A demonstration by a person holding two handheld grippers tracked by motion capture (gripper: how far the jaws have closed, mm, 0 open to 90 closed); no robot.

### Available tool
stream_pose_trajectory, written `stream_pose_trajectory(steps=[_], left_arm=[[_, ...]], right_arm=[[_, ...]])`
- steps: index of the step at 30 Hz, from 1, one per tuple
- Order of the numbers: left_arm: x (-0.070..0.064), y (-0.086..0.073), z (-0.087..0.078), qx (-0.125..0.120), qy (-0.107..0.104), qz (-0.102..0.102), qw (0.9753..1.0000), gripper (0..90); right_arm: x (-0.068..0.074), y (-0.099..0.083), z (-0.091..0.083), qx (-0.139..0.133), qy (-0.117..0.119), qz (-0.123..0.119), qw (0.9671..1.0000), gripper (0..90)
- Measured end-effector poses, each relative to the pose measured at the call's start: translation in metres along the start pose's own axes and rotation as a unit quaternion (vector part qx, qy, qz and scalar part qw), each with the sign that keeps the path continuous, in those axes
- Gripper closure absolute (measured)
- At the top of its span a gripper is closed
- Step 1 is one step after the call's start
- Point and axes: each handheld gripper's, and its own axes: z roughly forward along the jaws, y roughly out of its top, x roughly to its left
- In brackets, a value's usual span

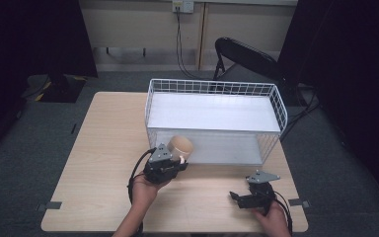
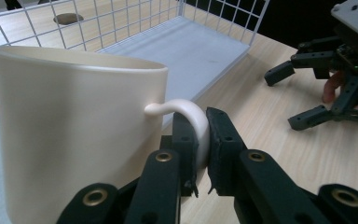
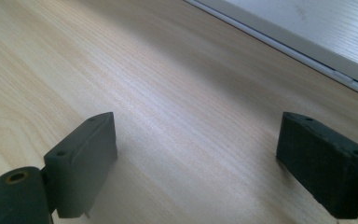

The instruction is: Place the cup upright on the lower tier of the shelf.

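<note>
left gripper (image 2: 204, 140) clamped on the cup (image 2: 74, 135) handle; right gripper (image 3: 196, 163) jaws spread wide apart

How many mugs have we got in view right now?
1. The cream mug is held by its handle in the left gripper, at the front left of the white wire basket. I see none elsewhere on the table.
</note>
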Motion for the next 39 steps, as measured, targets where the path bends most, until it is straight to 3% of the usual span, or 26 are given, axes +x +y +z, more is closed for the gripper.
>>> stream_pose_trajectory(steps=[8,39], left_arm=[[0.001,-0.001,0.005,-0.002,0.007,-0.003,1.0000,83.3],[0.014,-0.012,0.004,-0.001,0.032,-0.045,0.9985,82.5]], right_arm=[[0.000,0.000,0.000,0.000,0.000,0.000,1.0000,11.7],[0.000,0.000,0.000,0.000,0.000,0.000,1.0000,11.7]])
